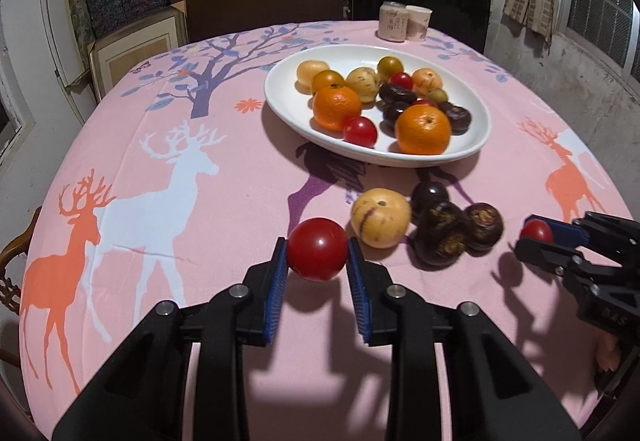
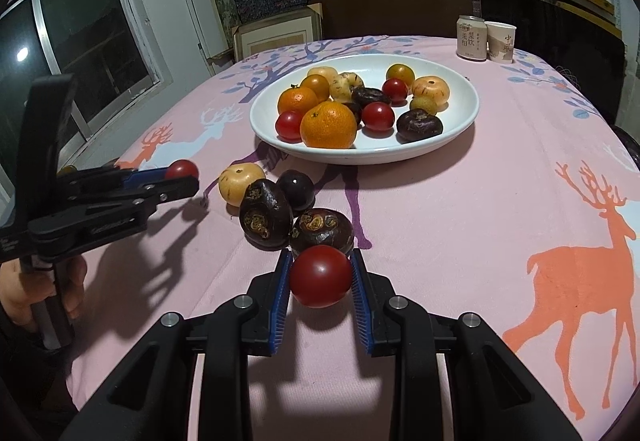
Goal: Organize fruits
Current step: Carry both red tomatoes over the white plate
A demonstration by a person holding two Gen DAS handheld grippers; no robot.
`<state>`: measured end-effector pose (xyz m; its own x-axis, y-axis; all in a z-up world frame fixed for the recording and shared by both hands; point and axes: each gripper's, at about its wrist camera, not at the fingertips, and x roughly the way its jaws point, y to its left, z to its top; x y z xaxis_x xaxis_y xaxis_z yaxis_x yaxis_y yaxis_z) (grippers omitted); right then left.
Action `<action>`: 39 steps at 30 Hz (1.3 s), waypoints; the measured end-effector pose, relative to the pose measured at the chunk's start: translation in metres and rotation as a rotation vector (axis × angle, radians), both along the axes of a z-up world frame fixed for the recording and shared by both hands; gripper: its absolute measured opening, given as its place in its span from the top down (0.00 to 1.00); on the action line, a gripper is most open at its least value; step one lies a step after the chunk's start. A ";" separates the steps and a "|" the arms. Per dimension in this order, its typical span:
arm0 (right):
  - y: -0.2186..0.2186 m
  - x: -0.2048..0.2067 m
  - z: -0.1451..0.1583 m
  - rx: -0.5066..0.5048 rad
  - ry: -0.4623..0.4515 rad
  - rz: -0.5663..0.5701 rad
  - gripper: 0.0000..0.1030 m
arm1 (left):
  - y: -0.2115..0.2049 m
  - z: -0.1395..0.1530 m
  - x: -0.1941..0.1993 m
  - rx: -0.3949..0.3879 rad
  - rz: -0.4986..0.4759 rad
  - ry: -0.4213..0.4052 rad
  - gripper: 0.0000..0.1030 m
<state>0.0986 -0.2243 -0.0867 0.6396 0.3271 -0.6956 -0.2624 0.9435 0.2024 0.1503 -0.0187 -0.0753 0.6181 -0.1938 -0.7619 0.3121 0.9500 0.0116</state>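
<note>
Small round red tomatoes, one clamped in each gripper, hung just above the pink deer-print tablecloth.
Left gripper and right gripper should carry theirs level to the white oval plate, lowering before letting go.

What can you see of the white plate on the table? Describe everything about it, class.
The white plate is a wide, shallow oval dish, glossy like glazed ceramic, with a raised rim. It sits flat on the pink deer-print tablecloth, toward the far side of the table, and casts a shadow on the near side. It holds a pile of fruit: oranges, red tomatoes, dark purple-brown fruits and pale yellow ones. Neither gripper touches it. A can and a paper cup stand apart behind it, and loose fruit lies apart in front.
</note>
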 end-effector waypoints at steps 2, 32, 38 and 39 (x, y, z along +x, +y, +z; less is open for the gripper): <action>-0.003 -0.002 0.002 0.015 -0.002 -0.004 0.72 | 0.000 0.004 -0.007 -0.017 -0.010 -0.007 0.72; -0.044 0.056 0.119 0.019 -0.156 -0.077 0.72 | -0.063 0.068 0.048 -0.054 -0.015 -0.133 0.72; -0.042 0.096 0.112 0.035 -0.107 -0.089 0.72 | -0.069 0.056 0.079 -0.056 -0.012 -0.100 0.72; -0.041 0.103 0.111 0.036 -0.098 -0.090 0.72 | -0.070 0.053 0.085 -0.054 -0.015 -0.090 0.72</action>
